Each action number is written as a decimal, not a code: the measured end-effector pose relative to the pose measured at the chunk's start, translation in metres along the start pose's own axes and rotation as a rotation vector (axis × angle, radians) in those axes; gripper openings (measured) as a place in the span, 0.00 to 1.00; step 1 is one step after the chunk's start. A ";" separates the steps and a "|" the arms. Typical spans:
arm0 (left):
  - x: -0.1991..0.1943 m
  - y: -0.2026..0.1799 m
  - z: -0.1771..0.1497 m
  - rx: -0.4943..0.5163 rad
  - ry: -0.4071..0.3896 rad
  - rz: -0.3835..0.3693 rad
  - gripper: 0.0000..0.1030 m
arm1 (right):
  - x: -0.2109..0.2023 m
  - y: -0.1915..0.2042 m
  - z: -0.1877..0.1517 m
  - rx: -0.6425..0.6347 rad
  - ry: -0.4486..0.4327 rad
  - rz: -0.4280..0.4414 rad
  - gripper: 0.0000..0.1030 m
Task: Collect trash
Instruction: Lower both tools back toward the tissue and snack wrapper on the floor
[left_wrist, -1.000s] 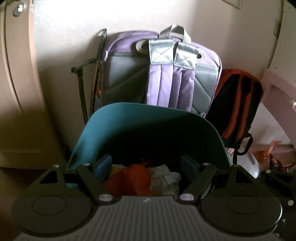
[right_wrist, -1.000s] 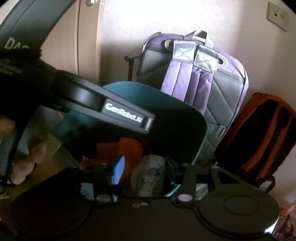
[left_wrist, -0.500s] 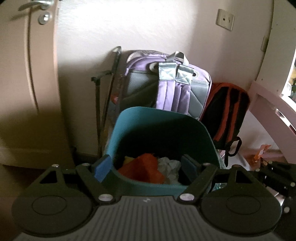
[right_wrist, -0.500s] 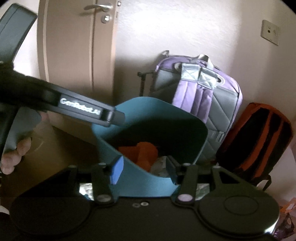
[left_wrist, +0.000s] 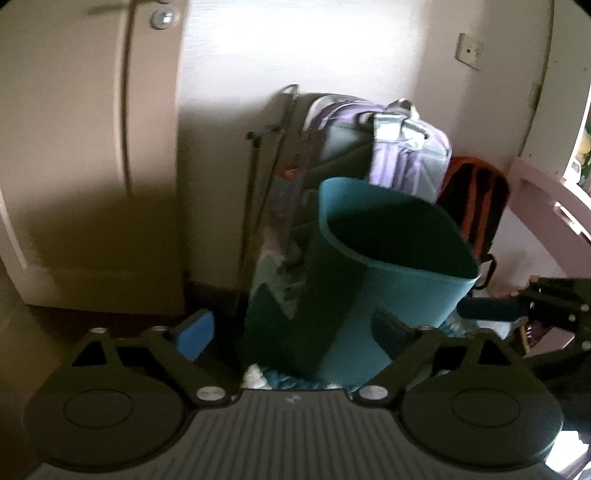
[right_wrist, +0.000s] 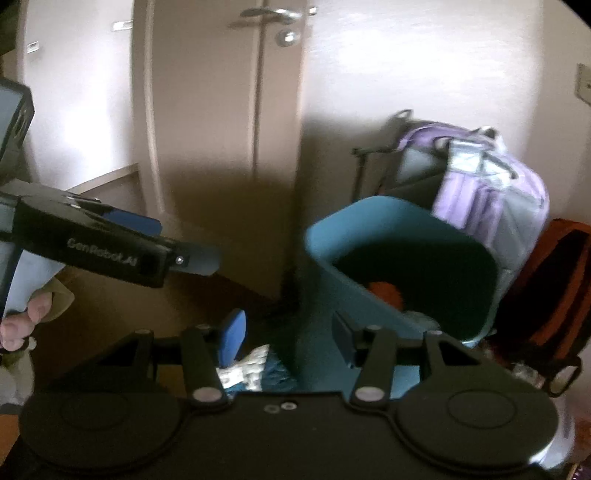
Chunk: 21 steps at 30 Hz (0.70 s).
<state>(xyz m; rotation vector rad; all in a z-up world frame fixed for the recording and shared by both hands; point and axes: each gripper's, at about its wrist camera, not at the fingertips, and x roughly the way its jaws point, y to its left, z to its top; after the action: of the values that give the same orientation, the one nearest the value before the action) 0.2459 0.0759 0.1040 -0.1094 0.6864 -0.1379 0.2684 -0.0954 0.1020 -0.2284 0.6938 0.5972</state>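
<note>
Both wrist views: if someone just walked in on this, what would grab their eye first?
The teal bin on the floor, standing ahead of both open grippers, with something orange showing inside it in the right wrist view. Behind it a purple and grey backpack leans on the wall, an orange and black backpack beside it. Crumpled wrappers lie on the floor at the bin's foot.
</note>
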 end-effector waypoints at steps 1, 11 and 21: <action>-0.001 0.008 -0.006 -0.001 -0.005 0.009 0.99 | 0.005 0.006 -0.001 -0.002 0.007 0.013 0.50; 0.029 0.092 -0.076 -0.053 0.059 0.061 0.99 | 0.081 0.058 -0.025 0.022 0.113 0.129 0.50; 0.112 0.179 -0.165 -0.079 0.237 0.167 0.99 | 0.205 0.106 -0.086 0.071 0.302 0.159 0.50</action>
<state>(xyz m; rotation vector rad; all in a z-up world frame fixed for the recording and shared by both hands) 0.2425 0.2248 -0.1186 -0.1118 0.9341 0.0376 0.2859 0.0472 -0.0979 -0.2005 1.0301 0.6958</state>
